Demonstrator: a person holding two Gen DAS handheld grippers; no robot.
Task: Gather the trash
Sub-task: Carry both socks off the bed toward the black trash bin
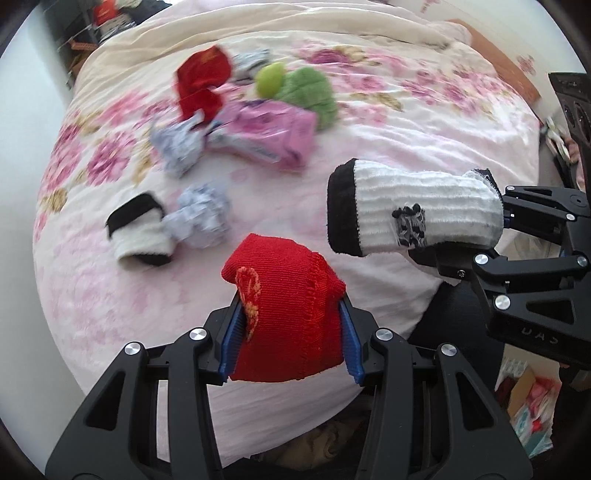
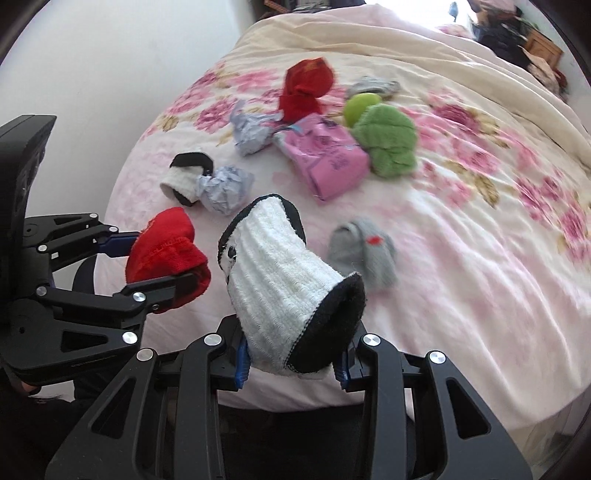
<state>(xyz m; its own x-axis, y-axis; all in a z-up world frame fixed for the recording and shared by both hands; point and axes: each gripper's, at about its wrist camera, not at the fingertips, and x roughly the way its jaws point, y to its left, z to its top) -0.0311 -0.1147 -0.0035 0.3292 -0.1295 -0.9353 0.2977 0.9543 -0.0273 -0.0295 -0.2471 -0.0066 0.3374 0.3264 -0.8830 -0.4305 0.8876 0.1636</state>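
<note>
My left gripper (image 1: pixel 290 345) is shut on a red sock (image 1: pixel 284 306) and holds it above the bed's near edge; it also shows in the right wrist view (image 2: pixel 166 254). My right gripper (image 2: pixel 291 363) is shut on a white sock with black trim (image 2: pixel 284 291), seen too in the left wrist view (image 1: pixel 413 208). On the bed lie crumpled paper balls (image 2: pixel 225 188) (image 2: pixel 251 131), a pink wrapper packet (image 2: pixel 325 155), a second red sock (image 2: pixel 304 88), a green apple (image 2: pixel 360 103), a green cloth (image 2: pixel 388 142), a grey sock (image 2: pixel 362 251) and another white-and-black sock (image 2: pixel 183 175).
The floral bedspread (image 2: pixel 480 221) covers the bed, with a cream blanket (image 2: pixel 369 33) at the far end. A white wall (image 2: pixel 92 74) is on the left. Clutter and boxes (image 1: pixel 532 406) sit on the floor beside the bed.
</note>
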